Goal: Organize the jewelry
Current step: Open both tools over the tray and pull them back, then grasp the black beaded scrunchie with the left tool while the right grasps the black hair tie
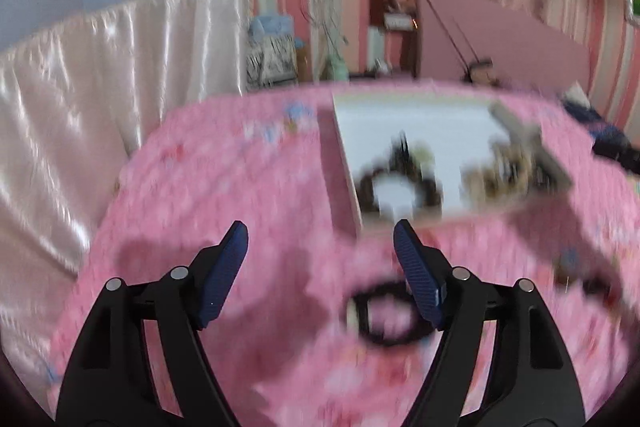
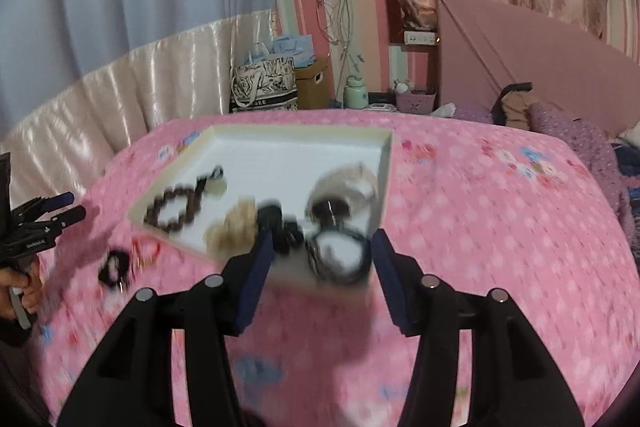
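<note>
A shallow white tray [image 2: 288, 155] lies on a pink bedspread and holds a brown bead bracelet [image 2: 172, 211], beige scrunchies [image 2: 236, 223] and a dark ring bracelet [image 2: 340, 255]. It also shows in the left wrist view [image 1: 400, 115]. My right gripper [image 2: 322, 247] is open and empty over the tray's near corner. My left gripper [image 1: 320, 239] is open and empty above the bedspread, with a black bracelet [image 1: 384, 315] lying just right of it. A black scrunchie [image 2: 114, 267] and a red band [image 2: 146, 251] lie outside the tray. Both views are blurred.
The bedspread [image 2: 480, 227] covers the whole bed. A pink headboard [image 2: 520, 51] stands at the back right, a satin bed skirt [image 2: 120, 79] at the left. Bags [image 2: 264, 83] and a bottle [image 2: 356, 93] stand beyond the bed.
</note>
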Demonstrator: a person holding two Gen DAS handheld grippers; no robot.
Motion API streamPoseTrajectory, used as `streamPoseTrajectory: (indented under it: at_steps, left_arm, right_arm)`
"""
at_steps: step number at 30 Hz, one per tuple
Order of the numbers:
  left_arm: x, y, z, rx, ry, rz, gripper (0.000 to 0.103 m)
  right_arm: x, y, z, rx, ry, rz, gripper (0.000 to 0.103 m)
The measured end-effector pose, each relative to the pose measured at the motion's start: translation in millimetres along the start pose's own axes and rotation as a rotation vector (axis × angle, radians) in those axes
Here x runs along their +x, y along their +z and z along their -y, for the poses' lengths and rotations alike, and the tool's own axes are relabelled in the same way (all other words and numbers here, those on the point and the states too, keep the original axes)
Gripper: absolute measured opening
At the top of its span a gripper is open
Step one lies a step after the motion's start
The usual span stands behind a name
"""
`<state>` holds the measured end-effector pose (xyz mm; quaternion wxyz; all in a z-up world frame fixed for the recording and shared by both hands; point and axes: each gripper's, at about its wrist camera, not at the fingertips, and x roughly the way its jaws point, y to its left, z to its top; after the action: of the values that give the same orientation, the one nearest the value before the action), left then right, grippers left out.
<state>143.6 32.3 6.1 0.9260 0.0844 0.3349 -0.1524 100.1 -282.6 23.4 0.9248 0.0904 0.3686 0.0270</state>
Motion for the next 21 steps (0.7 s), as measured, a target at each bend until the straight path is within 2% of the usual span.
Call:
streamPoseTrajectory:
  at_steps: [3,9,12,16,21]
  left_arm:
    - [-6,-26,13,0.037,-0.001,-0.019,0.071]
    - [2,-43,34,0.09,-0.073,-0.045,0.066]
    - [11,-48,39,0.091,-0.087,-0.073,0.066]
    - [19,-54,44,0.101,-0.089,-0.106,0.066]
    - [18,-56,39,0.076,-0.093,-0.116,0.065]
  right_arm:
    - [-11,-26,1,-0.013,-0.017,-0.029,0.052]
    - [-35,-78,3,0.021,0.025,-0.09,0.052]
    - [-33,-98,-6,0.019,0.084,-0.149,0.052]
    - [-22,-116,-22,-0.053,0.056,-0.219,0.051]
    - [-33,-112,-29,-0.06,0.066,-0.161,0.051]
